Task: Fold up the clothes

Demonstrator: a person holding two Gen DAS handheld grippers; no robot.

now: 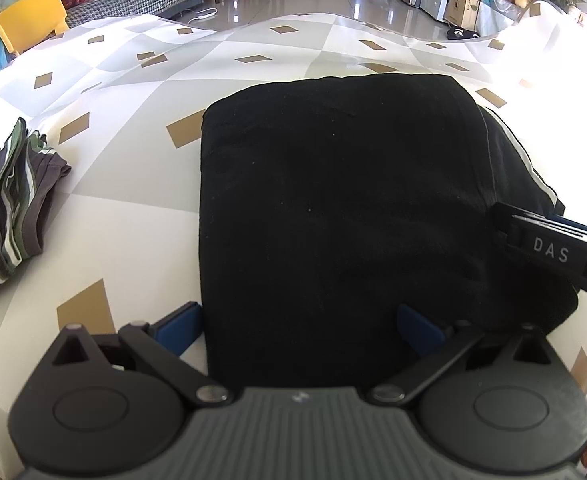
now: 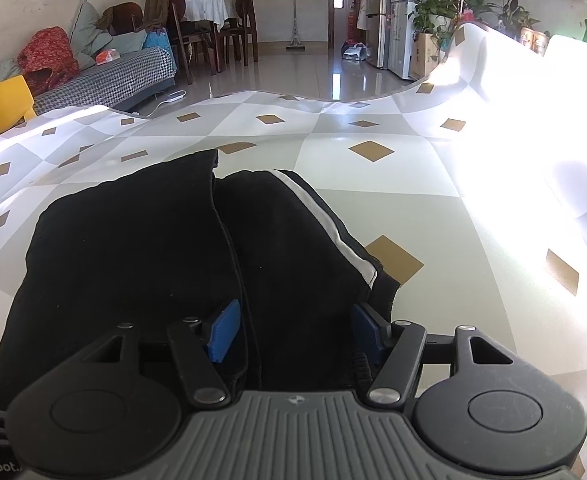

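Item: black garment [image 1: 333, 208], folded to a thick rectangular pad, lying flat on a cloth [image 1: 133, 80] patterned in white and grey checks with tan diamonds. Left gripper [image 1: 299, 330]: jaws spread wide; the pad's near edge lies between the blue fingertips [image 1: 177, 332], the left tip just outside the pad's left edge, the right tip resting over the fabric; nothing pinched. Right gripper [image 2: 295, 330]: jaws likewise apart, straddling the near end of the pad's right-hand fold, left tip [image 2: 225, 332] over the seam between the two folds, right tip at the outer edge; whether the fabric is pressed cannot be told. Orientation: long axis runs away from both cameras, near edge under the grippers, far edge toward the room; a white stripe [image 2: 333, 232] follows the right side lengthwise. Left view only: striped green, white and brown garment [image 1: 9, 208], folded, well apart to the left on the cloth; the right gripper's black arm, lettered DAS, crossing the pad's right edge. Right view only: the pad's split into two lengthwise folds, and the bare cloth in glare to the right. Both views: yellow chair [image 1: 29, 20], sofa [image 2: 105, 76].
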